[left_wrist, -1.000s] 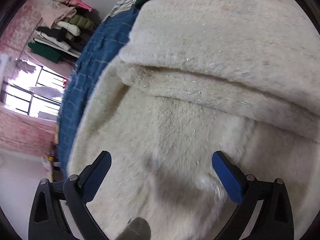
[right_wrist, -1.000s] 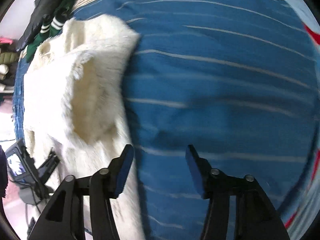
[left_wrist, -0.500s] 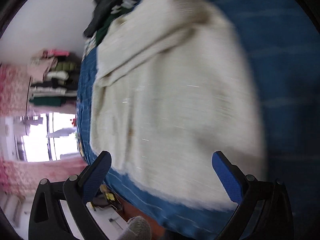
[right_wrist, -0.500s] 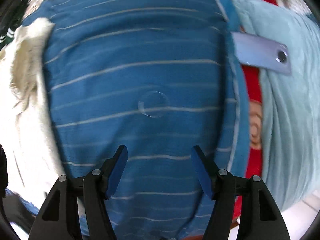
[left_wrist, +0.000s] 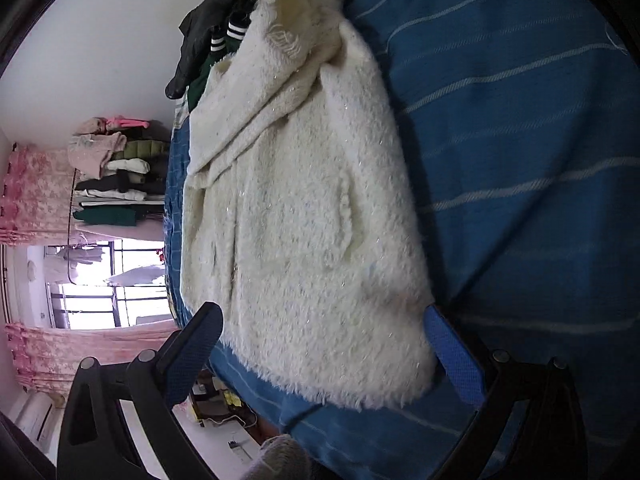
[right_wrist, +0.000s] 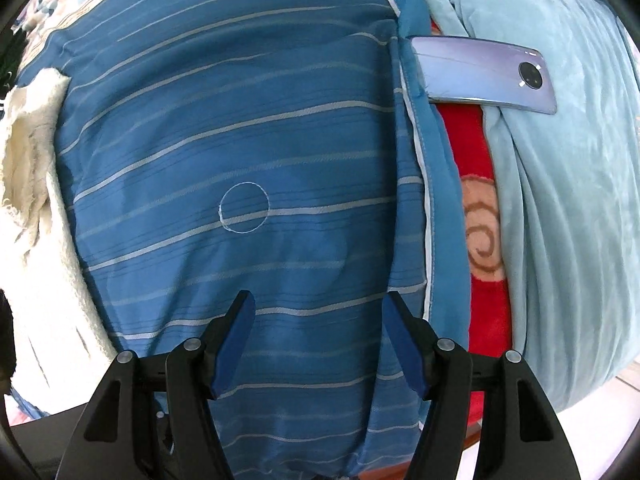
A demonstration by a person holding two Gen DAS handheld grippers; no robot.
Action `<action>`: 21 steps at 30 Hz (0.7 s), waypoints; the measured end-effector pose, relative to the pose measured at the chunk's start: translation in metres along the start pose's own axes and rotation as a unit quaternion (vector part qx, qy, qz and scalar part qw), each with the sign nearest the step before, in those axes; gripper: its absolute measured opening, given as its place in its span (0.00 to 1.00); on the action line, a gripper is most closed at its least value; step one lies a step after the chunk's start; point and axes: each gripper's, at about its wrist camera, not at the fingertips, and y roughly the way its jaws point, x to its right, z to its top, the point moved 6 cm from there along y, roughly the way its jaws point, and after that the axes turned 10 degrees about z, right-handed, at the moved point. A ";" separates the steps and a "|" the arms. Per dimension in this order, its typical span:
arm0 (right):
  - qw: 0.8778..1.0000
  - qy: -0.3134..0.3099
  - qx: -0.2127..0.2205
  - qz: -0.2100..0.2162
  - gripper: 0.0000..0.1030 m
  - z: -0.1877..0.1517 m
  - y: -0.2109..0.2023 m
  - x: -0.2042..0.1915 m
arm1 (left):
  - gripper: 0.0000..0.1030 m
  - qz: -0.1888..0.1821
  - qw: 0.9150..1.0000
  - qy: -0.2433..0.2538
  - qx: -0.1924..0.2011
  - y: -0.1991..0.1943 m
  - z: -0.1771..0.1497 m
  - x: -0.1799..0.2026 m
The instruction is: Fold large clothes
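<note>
- In the left wrist view we see the left tool (left_wrist: 324, 354) at the bottom of the frame with its blue pads spread wide and nothing gripped; the lower hem of the garment lies between them without contact that we can confirm.
- The cream fuzzy coat (left_wrist: 296, 216) lies folded lengthwise in the centre of that view, on the blue striped bedcover (left_wrist: 520, 140), collar toward the top of the frame.
- Dark clothes (left_wrist: 200, 44) sit just beyond the collar, upper left.
- In the right wrist view the right tool (right_wrist: 318, 344) stands at bottom centre, jaws moderately wide and empty after just opening further, over bare bedcover.
- The coat shows only at the left edge of that view.
- A smartphone (right_wrist: 484, 74) rests at the upper right on a light blue blanket (right_wrist: 568, 208), beside a red blanket (right_wrist: 484, 280).
</note>
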 end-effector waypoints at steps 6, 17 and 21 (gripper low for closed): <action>1.000 -0.007 0.009 0.002 0.66 0.008 0.013 -0.031 | 1.00 -0.008 1.000 -0.007 -0.021 0.037 0.014 0.016; 0.993 -0.037 0.002 0.108 0.67 0.023 0.019 -0.086 | 0.19 -0.066 0.985 -0.155 -0.022 0.096 0.037 -0.087; 0.968 -0.080 0.010 0.239 0.84 0.034 0.010 -0.154 | 0.17 -0.079 0.982 -0.174 -0.004 0.101 0.037 -0.120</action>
